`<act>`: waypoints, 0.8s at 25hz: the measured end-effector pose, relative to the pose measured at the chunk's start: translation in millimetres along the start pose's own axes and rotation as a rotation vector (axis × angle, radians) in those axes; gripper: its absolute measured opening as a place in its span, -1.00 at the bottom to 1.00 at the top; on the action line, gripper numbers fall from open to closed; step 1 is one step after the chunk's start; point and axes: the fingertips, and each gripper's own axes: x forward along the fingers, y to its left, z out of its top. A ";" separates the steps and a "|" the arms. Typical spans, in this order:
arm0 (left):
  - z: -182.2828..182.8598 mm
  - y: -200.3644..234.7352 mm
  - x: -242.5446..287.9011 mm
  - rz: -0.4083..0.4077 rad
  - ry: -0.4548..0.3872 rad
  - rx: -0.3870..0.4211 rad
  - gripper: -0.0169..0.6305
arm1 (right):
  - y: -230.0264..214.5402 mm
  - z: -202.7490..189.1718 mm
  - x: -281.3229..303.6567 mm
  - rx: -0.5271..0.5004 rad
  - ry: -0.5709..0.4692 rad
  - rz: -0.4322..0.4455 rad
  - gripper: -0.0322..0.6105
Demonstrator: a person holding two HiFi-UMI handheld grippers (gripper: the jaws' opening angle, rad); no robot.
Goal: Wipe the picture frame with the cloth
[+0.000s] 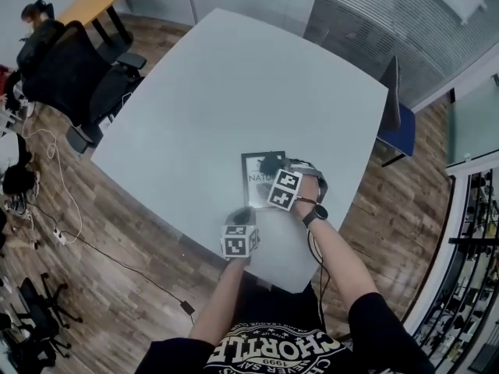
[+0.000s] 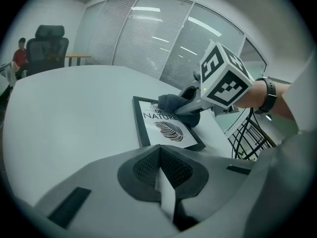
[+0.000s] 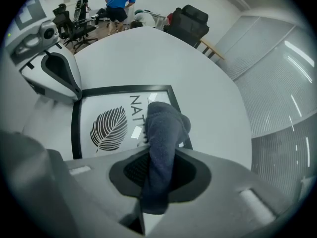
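Right gripper [image 3: 158,180] is pinching the cloth [image 3: 162,128] hard between its jaws. The free end is bunching out in front and sitting on the frame [image 3: 106,128], right over the lettering beside the leaf print. The frame is lying flat on the table [image 1: 218,100], close to the person's edge. Left gripper [image 2: 161,177] is idling with its jaws pressed together on nothing, just beside the frame's corner on the person's side. I can't tell if it's actually touching.

My take on doing this wipe well:

- **Angle:** I'm thinking the gripper should be tilting low, so only the soft wad is meeting the glass and the hard jaw tips aren't scraping it.
- **Pressure:** Light and even, in long overlapping passes from the lettering across the leaf, then round the black border.
- **Sliding:** The table is looking pretty slick, and a flat frame like that is probably going to skate once the cloth starts dragging. Pinning that near corner with the left gripper seems smart.
- **Grip:** The cloth is looking well seated, so regripping probably isn't needed.
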 end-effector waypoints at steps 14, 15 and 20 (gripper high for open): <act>0.6 -1.7 -0.7 -0.029 -0.009 -0.025 -0.93 | 15.7 69.8 -21.0 0.049 -0.177 0.058 -0.68; 0.6 -1.6 -0.8 -0.031 -0.009 -0.029 -0.93 | 21.2 79.2 -20.9 0.038 -0.190 0.077 -0.68; -0.3 -2.5 -1.3 -0.033 -0.009 -0.033 -0.93 | 48.0 89.1 -8.3 -0.037 -0.160 0.137 -0.68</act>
